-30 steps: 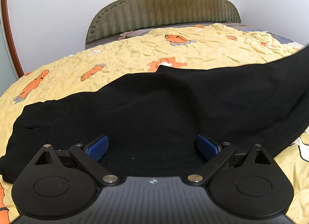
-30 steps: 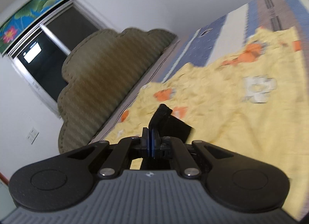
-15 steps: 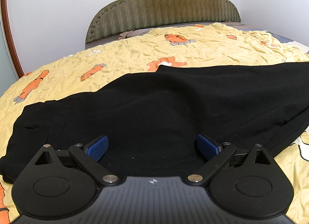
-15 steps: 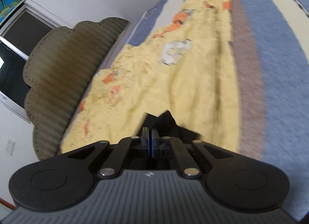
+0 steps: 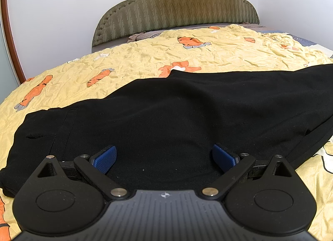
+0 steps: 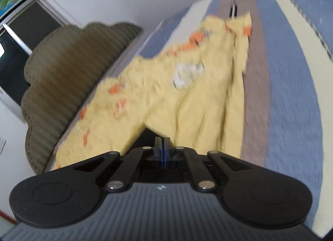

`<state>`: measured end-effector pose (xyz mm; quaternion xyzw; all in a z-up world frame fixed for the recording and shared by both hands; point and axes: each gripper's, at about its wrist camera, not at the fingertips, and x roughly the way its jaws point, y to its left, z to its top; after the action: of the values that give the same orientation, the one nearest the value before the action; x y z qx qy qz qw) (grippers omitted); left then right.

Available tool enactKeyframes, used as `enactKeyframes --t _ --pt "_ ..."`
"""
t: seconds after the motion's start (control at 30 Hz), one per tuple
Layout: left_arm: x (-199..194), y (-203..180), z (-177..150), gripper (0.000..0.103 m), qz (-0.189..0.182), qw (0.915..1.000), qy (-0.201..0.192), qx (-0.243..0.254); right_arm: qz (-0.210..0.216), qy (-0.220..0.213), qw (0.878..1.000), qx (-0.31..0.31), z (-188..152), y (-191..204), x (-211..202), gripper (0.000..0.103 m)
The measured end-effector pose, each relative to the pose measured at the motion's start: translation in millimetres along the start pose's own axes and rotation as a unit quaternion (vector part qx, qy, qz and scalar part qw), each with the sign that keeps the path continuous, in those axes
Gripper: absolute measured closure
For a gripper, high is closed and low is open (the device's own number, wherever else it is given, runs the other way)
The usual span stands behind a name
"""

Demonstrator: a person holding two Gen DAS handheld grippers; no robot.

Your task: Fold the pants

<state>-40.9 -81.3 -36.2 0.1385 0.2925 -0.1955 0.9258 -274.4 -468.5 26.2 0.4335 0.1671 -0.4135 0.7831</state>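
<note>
The black pants (image 5: pixel 166 114) lie spread across the yellow bedsheet (image 5: pixel 145 60), the one printed with orange carrots, and they run from the bed's left edge, where the waist end with its pocket slit sits, out toward the right edge. The left gripper (image 5: pixel 164 157) hangs low over the near side of the pants with its blue pads (image 5: pixel 105 158) spread wide apart, fabric showing between them and nothing caught; whether the pads actually touch the cloth I cannot tell. Beyond the pants the sheet runs back to the padded olive headboard (image 5: pixel 177 6) against the white wall. Over on the right, the right gripper (image 6: pixel 162 150) has its fingers pressed tight together (the view is blurred), and a dark triangle of the pants (image 6: pixel 145 137) shows directly at and behind the tips, so it looks pinched on the fabric's end. Past that the yellow sheet bunches up near the bed's far corner, and alongside it lies a striped blue, brown and cream cover (image 6: pixel 287 95).
</note>
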Motion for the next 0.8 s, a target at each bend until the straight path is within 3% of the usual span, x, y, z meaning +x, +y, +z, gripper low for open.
enactKeyframes --t 0.1,0.13,0.37,0.53,0.57,0.6,0.63,0.8 --pt "0 0 0 0.004 0.000 1.0000 0.000 0.000 0.022 0.016 1.000 -0.002 -7 3 9 0.069" --pt "0 0 0 0.004 0.000 1.0000 0.000 0.000 0.033 0.021 0.999 0.001 -7 5 14 0.065" --pt "0 0 0 0.003 0.000 1.0000 0.000 0.000 0.042 0.047 0.996 0.062 -13 -4 59 0.062" --pt "0 0 0 0.003 0.000 1.0000 0.000 0.000 0.031 0.047 0.994 0.098 -25 -12 90 0.066" --pt "0 0 0 0.003 0.000 1.0000 0.000 0.000 0.030 0.044 0.994 0.094 -25 -11 94 0.071" --pt "0 0 0 0.003 0.000 1.0000 0.000 0.000 0.019 0.046 0.995 0.085 -24 -7 99 0.094" --pt "0 0 0 0.003 0.000 1.0000 0.000 0.000 0.009 0.049 0.996 0.076 -23 -3 101 0.099" --pt "0 0 0 0.003 0.000 1.0000 0.001 0.000 0.030 0.022 0.998 0.048 -8 25 81 0.099"
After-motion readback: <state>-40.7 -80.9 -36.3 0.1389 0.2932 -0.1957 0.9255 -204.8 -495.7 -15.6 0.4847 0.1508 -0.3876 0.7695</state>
